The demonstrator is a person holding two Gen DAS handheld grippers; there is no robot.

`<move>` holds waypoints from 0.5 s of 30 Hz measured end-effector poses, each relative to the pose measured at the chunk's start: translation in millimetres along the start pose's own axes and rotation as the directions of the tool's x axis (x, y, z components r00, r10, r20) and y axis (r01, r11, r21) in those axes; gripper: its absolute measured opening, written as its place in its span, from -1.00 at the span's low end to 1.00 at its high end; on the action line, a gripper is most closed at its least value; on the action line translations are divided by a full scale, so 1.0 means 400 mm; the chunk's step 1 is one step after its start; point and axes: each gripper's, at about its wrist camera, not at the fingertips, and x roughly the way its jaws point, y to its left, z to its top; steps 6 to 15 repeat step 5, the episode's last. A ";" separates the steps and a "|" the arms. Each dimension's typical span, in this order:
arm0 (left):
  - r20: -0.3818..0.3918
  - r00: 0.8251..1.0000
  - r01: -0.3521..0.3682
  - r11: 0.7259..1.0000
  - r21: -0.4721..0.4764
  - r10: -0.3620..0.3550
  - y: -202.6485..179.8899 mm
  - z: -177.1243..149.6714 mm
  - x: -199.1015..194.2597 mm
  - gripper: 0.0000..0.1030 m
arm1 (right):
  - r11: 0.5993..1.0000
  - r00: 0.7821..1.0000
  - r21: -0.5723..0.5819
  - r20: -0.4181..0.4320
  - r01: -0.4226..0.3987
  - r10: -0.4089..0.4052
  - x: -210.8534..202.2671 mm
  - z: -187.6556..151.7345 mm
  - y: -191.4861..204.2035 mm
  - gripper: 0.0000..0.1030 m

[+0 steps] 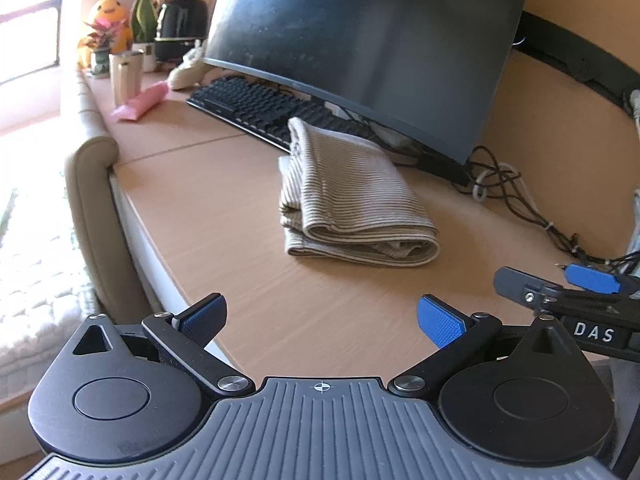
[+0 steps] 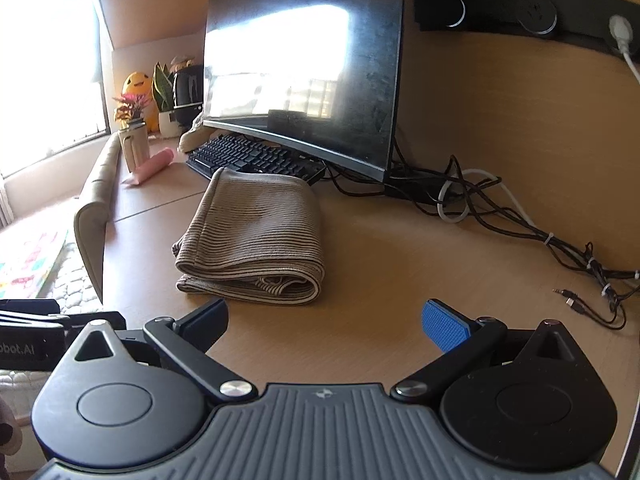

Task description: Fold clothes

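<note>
1. Left wrist view: the left gripper [image 1: 320, 320], black with blue ribbed pads [image 1: 440, 320], hangs spread wide and empty over the near edge of the pale wooden desk [image 1: 224, 216].
2. Right wrist view: the right gripper [image 2: 324, 324] is likewise splayed apart, grasping nothing, just short of the cloth; its tip [image 1: 560, 284] also shows at the right edge of the left wrist view.
3. Ahead of both lies the beige striped garment, folded into a thick rectangle [image 1: 352, 200] [image 2: 256, 236], flat on the desk, apart from both tools.
4. Just behind the garment sits a black keyboard [image 1: 260, 108] under a dark curved monitor [image 1: 360, 52].
5. Tangled black and white cables [image 2: 500, 216] trail along the desk to the right.
6. Far left: a pink tube [image 1: 140, 102], a cream tumbler [image 1: 124, 76], potted plants [image 1: 102, 38] and a yellow plush toy [image 2: 138, 84].
</note>
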 end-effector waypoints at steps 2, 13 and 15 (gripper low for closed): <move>0.015 0.999 0.031 0.999 -0.013 -0.031 0.013 0.004 -0.001 1.00 | 1.000 1.000 -0.014 -0.005 0.013 -0.013 -0.005 0.004 0.012 1.00; 0.068 0.996 0.061 0.998 -0.013 -0.060 0.036 0.012 -0.006 1.00 | 0.999 0.999 -0.037 -0.011 0.039 -0.039 -0.007 0.011 0.035 1.00; 0.068 0.996 0.061 0.998 -0.013 -0.060 0.036 0.012 -0.006 1.00 | 0.999 0.999 -0.037 -0.011 0.039 -0.039 -0.007 0.011 0.035 1.00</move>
